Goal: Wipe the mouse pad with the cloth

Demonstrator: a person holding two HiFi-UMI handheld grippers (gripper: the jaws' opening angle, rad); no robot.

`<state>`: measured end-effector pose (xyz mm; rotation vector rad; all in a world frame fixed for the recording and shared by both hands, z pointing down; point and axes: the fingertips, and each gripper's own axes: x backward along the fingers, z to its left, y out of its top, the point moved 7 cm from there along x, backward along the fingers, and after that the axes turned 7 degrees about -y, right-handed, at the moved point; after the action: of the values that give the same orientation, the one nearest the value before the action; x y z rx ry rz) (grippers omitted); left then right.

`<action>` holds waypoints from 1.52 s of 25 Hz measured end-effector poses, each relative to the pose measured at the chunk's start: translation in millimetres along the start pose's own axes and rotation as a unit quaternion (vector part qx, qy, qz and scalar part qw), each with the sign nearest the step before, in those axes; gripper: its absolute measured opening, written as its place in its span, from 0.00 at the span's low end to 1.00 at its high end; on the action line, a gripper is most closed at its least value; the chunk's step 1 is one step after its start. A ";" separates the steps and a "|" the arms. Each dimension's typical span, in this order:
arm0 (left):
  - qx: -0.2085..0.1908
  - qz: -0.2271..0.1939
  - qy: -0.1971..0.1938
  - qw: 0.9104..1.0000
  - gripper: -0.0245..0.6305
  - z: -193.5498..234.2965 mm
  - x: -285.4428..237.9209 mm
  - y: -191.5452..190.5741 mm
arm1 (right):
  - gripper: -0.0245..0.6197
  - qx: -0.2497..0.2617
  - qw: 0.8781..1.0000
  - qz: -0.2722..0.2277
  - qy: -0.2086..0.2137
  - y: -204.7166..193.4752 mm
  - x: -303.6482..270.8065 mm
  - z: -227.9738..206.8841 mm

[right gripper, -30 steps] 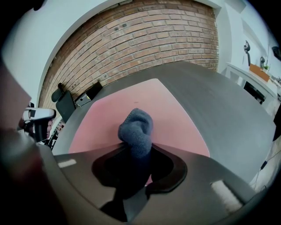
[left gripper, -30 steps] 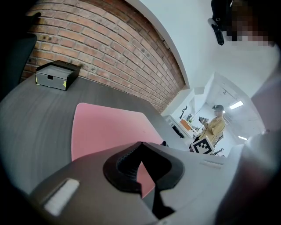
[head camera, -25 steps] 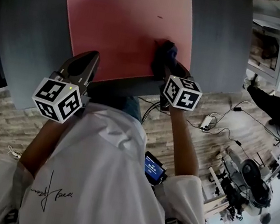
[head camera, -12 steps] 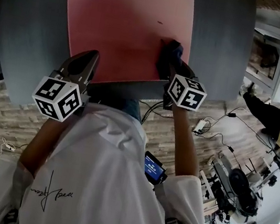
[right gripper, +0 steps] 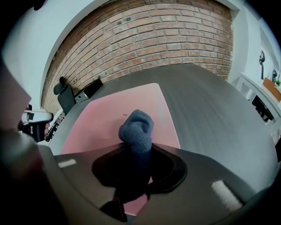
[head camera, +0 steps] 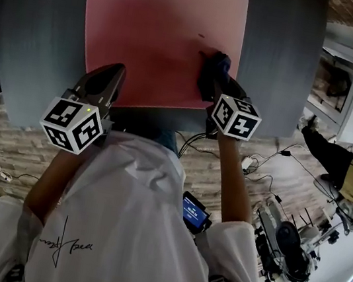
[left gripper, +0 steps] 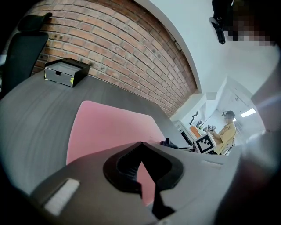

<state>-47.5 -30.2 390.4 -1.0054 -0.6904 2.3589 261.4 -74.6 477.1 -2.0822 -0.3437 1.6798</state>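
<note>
Clamping the cloth [right gripper: 137, 125]: my right claw [right gripper: 131, 151] is closed tight on it, a bunched dark blue wad sticking out past the tips toward 12 o'clock, long axis in line with the jaws. Its end presses on the pink mouse pad [head camera: 154, 33], near the pad's 4 o'clock corner. My left claw [left gripper: 139, 147] is empty, jaws together, over the pad's near edge at 7 o'clock.

Progress, my estimate: wiping under way, but nothing visible separates wiped from unwiped. One speck [head camera: 199, 36] at 12 o'clock of the cloth is not yet reached. The pad's long axis runs 9 to 3 on the grey table [head camera: 278, 53].
</note>
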 end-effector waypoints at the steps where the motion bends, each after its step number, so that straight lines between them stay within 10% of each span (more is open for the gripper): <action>1: 0.001 -0.002 0.003 1.000 0.05 -0.4 -1.1 0.4 | 0.21 0.002 1.000 0.000 0.002 2.3 -1.2 -1.0; 38: -0.013 -0.026 0.082 0.996 0.04 3.4 18.4 -21.1 | 0.20 0.059 0.998 -0.027 0.001 21.7 -18.8 54.9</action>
<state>-56.5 -4.0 395.9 -1.1622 -0.6769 2.1991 202.1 -92.2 473.8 -1.9718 -0.2896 1.6276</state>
